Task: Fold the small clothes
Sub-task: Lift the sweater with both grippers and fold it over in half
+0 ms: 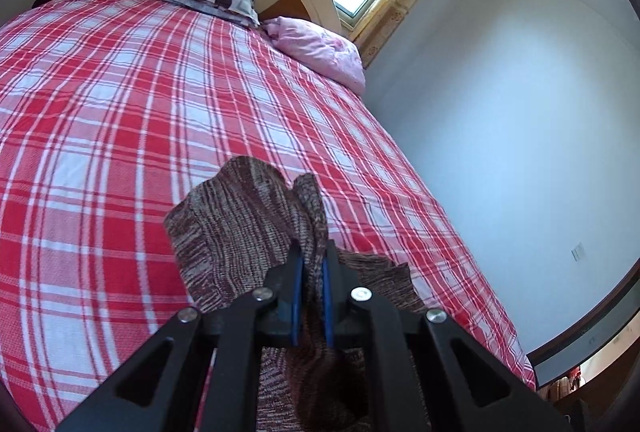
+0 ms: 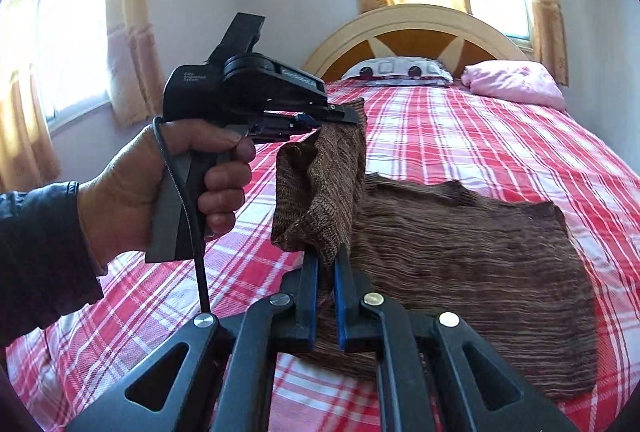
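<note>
A small brown knitted garment [image 2: 460,256] lies on the red plaid bed, its left edge lifted. My left gripper [image 1: 312,256] is shut on that knit [image 1: 240,224], pinching a fold between its blue pads. It also shows in the right wrist view [image 2: 316,123], held by a hand, gripping the upper corner of the raised edge. My right gripper [image 2: 328,260] is shut on the lower corner of the same raised edge. The lifted strip hangs between the two grippers while the rest lies flat to the right.
The bed [image 1: 120,111] with its plaid sheet stretches ahead to a round wooden headboard [image 2: 416,31]. A patterned pillow [image 2: 400,69] and a pink bundle [image 2: 516,79] lie at its head. A wall [image 1: 520,111] runs along the bed's right side.
</note>
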{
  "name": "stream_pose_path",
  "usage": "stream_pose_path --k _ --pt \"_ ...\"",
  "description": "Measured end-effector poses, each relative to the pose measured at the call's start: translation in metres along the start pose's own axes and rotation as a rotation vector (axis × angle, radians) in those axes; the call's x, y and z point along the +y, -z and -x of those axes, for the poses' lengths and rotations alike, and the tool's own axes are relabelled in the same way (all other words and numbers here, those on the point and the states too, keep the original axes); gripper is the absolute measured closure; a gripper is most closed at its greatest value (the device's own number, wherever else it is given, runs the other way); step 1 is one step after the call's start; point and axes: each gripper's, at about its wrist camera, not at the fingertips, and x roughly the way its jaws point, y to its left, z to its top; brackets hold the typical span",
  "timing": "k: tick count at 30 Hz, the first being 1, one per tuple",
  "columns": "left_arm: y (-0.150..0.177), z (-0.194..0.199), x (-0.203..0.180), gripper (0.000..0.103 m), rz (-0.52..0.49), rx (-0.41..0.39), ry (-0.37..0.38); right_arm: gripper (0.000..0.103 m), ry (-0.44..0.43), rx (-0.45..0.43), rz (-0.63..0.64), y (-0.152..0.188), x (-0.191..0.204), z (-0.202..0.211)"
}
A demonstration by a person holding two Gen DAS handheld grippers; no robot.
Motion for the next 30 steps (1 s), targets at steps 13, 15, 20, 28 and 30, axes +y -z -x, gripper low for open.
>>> stream_pose_path --k 13,15,20,28,30 --pt "0.004 -0.036 -0.054 0.095 -0.053 0.053 0.029 0.099 0.025 -0.021 -0.107 0.01 -0.053 0.033" --pt "0.005 -0.041 -0.061 0.095 -0.058 0.062 0.031 0.099 0.028 -0.02 -0.123 0.013 -0.061 0.037" --pt "0.008 -0.055 -0.072 0.095 -0.07 0.081 0.04 0.099 0.04 -0.02 -0.157 0.018 -0.079 0.049" --pt "0.016 -0.08 -0.092 0.095 -0.096 0.126 0.028 0.099 0.033 0.027 -0.236 0.029 -0.108 0.053" --pt "0.018 -0.086 -0.096 0.095 -0.101 0.138 0.026 0.099 0.032 0.034 -0.253 0.032 -0.114 0.055"
